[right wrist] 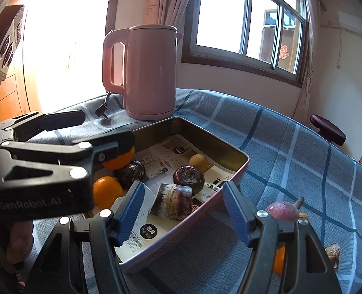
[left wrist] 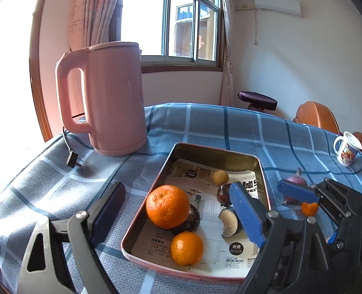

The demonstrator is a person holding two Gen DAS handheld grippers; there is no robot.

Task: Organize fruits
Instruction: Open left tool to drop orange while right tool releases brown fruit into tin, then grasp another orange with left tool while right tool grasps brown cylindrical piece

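Observation:
A metal tray (left wrist: pixel 215 152) lined with printed paper holds two oranges (left wrist: pixel 167 206), (left wrist: pixel 187 248), a small yellow fruit (left wrist: pixel 220 177) and several dark fruits (right wrist: pixel 188 176). My left gripper (left wrist: pixel 178 216) is open, hovering over the tray's near left part, empty. My right gripper (right wrist: pixel 184 212) is open and empty above the tray's near corner; it shows in the left wrist view (left wrist: pixel 296 192). A reddish fruit (right wrist: pixel 282 210) and a small orange (right wrist: pixel 278 259) lie on the cloth right of the tray (right wrist: pixel 239 169).
A pink kettle (left wrist: pixel 112 98) stands behind the tray with its plug (left wrist: pixel 72 159) on the blue checked cloth (left wrist: pixel 58 183). A white mug (left wrist: pixel 347 148) stands at the far right. A brownish piece (right wrist: pixel 333 252) lies on the cloth at right.

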